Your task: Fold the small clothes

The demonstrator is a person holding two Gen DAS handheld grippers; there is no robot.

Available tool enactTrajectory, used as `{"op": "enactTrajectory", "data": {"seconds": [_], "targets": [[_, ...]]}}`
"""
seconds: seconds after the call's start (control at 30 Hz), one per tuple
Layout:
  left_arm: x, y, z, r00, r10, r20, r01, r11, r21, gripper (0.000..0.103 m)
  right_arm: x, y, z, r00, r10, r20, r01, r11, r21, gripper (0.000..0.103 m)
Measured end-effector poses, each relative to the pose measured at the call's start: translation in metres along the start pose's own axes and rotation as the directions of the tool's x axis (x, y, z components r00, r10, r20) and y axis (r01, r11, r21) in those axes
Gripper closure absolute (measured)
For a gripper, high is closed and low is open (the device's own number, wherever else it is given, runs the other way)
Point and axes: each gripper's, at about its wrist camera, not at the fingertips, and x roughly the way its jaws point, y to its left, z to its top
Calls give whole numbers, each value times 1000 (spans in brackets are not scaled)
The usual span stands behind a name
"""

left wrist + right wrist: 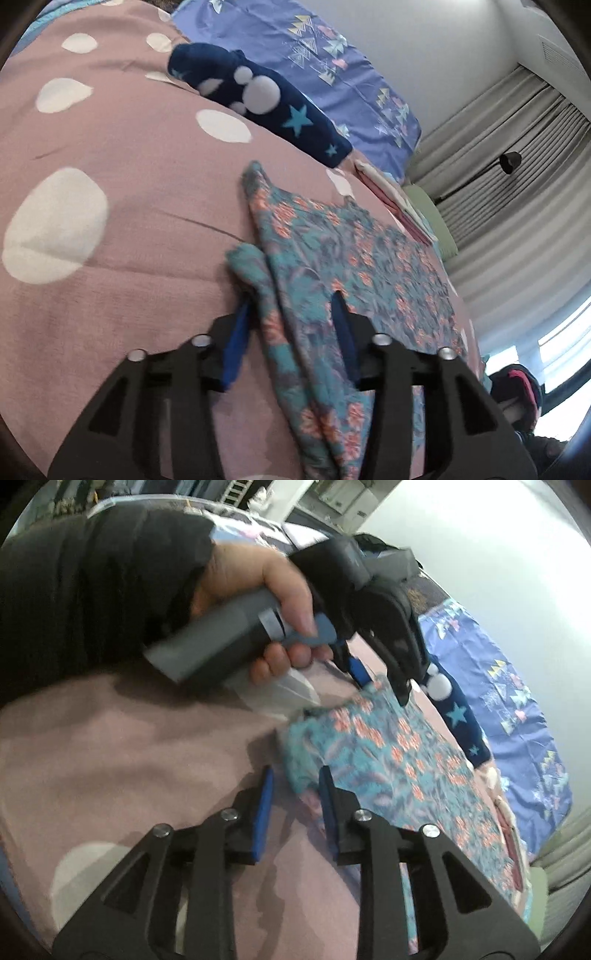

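Floral garment lying on the bed, both the left gripper and right gripper part-open over its edge, gripping nothing (a shallow pinch could slip, spoiling the fold).

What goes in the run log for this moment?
left gripper: open, straddling teal floral garment | right gripper: open at garment corner | pink dotted bedcover

A teal floral cotton garment lies flat on a dusty-pink bedspread with white dots. The left gripper straddles its bunched near edge, blue pads apart and not pressing the cloth. Beyond lies a navy fleece garment with stars.
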Motion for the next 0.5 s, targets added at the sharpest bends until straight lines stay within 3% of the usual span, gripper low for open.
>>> {"op": "enactTrajectory", "data": {"seconds": [0.2, 0.27, 0.3, 0.37, 0.4, 0.5], "targets": [[11, 8, 7, 999, -32, 3, 32, 999, -43, 57, 22, 8, 18, 994, -108, -17, 107, 994, -20, 74], [16, 10, 12, 1000, -20, 6, 20, 999, -50, 66, 35, 9, 27, 990, -141, -16, 141, 990, -23, 74], [19, 12, 14, 1000, -14, 3, 14, 998, -61, 77, 38, 7, 29, 989, -145, -19, 144, 989, -16, 74], [25, 20, 20, 999, -37, -13, 35, 991, -128, 89, 41, 1, 33, 992, -122, -27, 122, 992, 15, 79], [26, 22, 21, 999, -47, -14, 44, 989, -144, 94, 41, -4, 33, 994, -101, -28, 102, 994, 34, 94], [22, 13, 23, 1000, -27, 4, 27, 989, -147, 96, 22, -38, 29, 1000, -19, 11, 17, 980, 200, 98]]}}
